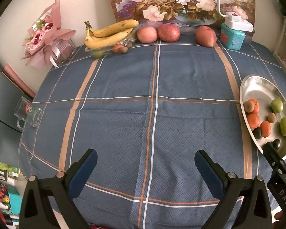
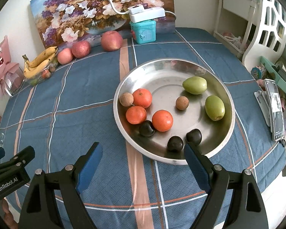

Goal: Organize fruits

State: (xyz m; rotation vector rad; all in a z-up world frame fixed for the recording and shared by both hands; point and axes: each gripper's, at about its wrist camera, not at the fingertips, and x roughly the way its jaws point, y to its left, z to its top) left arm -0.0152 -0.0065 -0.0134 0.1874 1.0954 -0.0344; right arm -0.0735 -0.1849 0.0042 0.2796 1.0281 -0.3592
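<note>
Shiny metal plate (image 2: pixel 226 103), matt woven tablecloth (image 2: pixel 85 99), clear glass mug (image 1: pixel 27 115)

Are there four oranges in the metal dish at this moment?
No, the right wrist view shows only three oranges in the metal dish, alongside two green fruits, two small brown ones and three dark ones.

The steel dish (image 2: pixel 124 80) held three oranges (image 2: pixel 142 97) at nine o'clock, two green fruits (image 2: pixel 194 85) at two o'clock, two small brown fruits (image 2: pixel 182 103) and three dark plums (image 2: pixel 175 143) at six o'clock. Beyond it, at eleven o'clock, stood three apples (image 2: pixel 112 40) and one bunch of bananas (image 2: pixel 40 61).
</note>
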